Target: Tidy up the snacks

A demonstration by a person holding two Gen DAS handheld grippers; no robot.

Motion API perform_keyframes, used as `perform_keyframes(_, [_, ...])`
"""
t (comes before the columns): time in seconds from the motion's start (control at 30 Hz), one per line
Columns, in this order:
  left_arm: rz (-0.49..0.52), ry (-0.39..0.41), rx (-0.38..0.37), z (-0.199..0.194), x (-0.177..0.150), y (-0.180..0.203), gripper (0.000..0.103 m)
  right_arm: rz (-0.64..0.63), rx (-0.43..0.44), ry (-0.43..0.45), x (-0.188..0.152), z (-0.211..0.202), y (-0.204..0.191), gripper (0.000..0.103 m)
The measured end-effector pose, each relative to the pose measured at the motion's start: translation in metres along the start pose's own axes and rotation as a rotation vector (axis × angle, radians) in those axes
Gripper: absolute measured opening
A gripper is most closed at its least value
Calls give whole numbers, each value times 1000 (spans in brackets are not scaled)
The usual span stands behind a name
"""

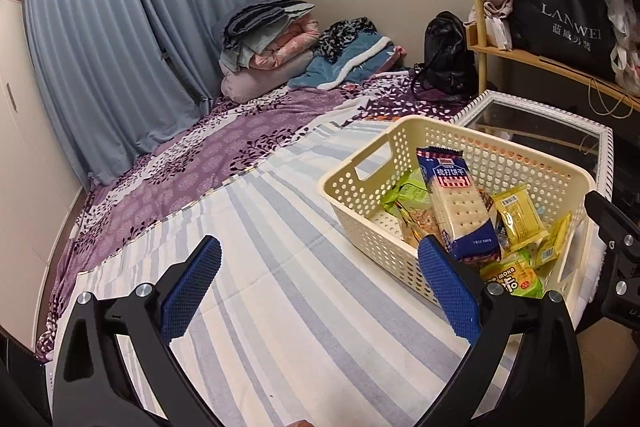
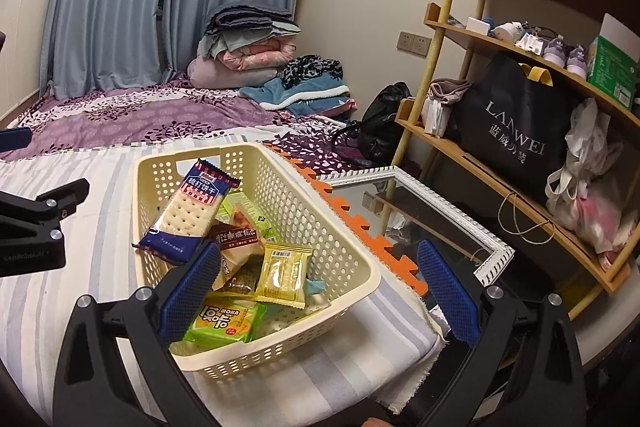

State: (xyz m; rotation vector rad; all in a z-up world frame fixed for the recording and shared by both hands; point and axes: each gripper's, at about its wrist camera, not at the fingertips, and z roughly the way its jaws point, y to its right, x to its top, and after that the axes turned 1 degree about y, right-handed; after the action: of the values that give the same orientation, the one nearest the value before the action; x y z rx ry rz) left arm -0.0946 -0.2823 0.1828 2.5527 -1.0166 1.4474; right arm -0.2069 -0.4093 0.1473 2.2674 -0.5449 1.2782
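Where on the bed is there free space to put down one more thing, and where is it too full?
Free: the striped sheet left of the basket, toward the purple cover. A narrow strip of sheet lies in front of the basket, by the mat edge. Crowded: the basket itself, with the cracker pack lying over other snacks.

Home bedroom: bed, curtains

Dim, warm indoor light fills both views. Strong fisheye bending curves the grey-blue pleated curtains and the wooden shelf unit; corners fall black. Focus is fairly sharp, shadows soft.
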Motion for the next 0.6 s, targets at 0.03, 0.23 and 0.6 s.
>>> perform_keyframes(0.03, [5,-5,-3,1,0,1,100,-2,-1,0,0,0,-1,98])
perform_keyframes(0.23, [22,-15,5,5,0,7,100,-5,-6,-13,-4,5,-1,98])
perform_keyframes(0.6, [67,-19,30,11,1,14,100,-11,-8,-23,-6,11,-2,98])
